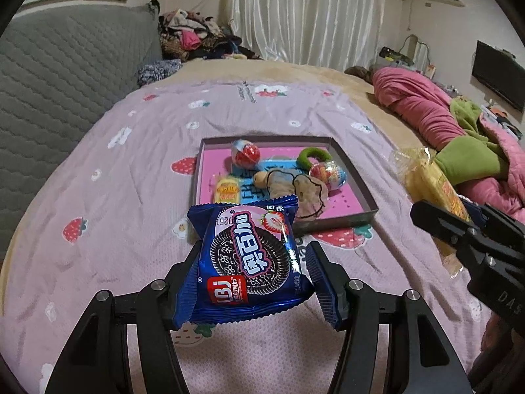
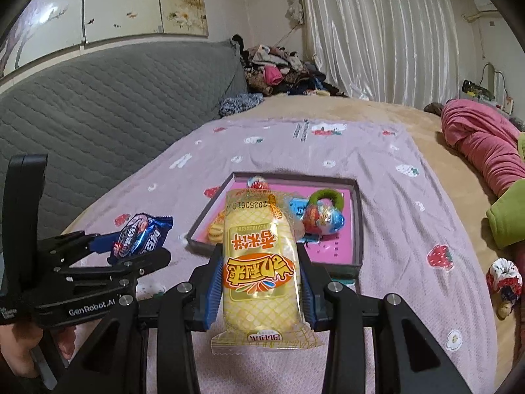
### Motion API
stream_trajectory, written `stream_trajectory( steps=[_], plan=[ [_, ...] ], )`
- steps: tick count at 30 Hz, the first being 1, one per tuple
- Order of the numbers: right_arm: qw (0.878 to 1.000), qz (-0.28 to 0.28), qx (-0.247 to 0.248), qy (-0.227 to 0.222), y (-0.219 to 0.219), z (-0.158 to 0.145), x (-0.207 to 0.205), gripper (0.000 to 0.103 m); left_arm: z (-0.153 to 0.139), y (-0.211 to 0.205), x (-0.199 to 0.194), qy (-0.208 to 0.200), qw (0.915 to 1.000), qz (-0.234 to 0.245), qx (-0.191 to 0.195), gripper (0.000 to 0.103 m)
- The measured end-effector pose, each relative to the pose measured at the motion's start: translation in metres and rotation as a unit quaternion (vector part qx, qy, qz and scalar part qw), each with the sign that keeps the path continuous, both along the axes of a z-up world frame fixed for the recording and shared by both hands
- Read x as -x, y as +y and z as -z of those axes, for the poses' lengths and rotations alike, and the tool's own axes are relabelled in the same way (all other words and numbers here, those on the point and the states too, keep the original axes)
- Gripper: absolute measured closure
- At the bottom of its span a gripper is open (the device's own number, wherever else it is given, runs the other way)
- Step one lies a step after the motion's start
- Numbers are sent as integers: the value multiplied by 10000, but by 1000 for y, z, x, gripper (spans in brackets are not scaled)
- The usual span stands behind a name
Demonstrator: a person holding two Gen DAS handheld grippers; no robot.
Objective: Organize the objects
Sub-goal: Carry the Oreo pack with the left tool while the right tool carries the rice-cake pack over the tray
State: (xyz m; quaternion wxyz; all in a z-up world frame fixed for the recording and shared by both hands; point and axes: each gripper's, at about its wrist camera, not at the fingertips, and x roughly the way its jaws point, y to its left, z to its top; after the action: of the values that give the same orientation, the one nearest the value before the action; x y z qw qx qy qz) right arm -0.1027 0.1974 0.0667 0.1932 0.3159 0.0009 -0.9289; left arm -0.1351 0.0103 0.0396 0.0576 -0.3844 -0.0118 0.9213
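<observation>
A: Well, your left tongs [image 1: 252,274] pinched the blue cookie packet [image 1: 251,262] by its side edges, above the bed [image 1: 115,197] and short of the tray [image 1: 367,213].

B: And my right?

A: Your right tongs [image 2: 261,284] squeezed the yellow rice-cracker pack [image 2: 261,275] across its middle, also short of the tray. Both looked light, crinkly and slippery, the contents probably brittle, so you were wise to hold the sides, gently.

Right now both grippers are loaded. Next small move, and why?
Probably carry the left gripper forward over the shallow box and release there. It is clamped on the blue cookie packet, held clear of the bedsheet. The right gripper holds the yellow snack pack; it can follow.
</observation>
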Motion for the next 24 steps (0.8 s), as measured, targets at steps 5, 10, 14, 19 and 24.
stream_trajectory(
  steps=[5,10,14,19,24],
  plan=[
    [9998,-17,103,152,3,-15,-1,63,-8,6,1,67,9999,60,49,40],
    [9996,-3,132,256,6,-32,5,63,-17,9,5,48,9999,90,72,40],
    [9993,7,162,349,7,-45,10,63,-34,7,20,123,9999,75,41,40],
    [9991,6,135,411,12,-60,23,63,-60,8,40,285,9995,101,100,40],
    [9987,2,50,507,12,-73,40,63,-85,10,65,453,9989,62,137,40]
  ],
)
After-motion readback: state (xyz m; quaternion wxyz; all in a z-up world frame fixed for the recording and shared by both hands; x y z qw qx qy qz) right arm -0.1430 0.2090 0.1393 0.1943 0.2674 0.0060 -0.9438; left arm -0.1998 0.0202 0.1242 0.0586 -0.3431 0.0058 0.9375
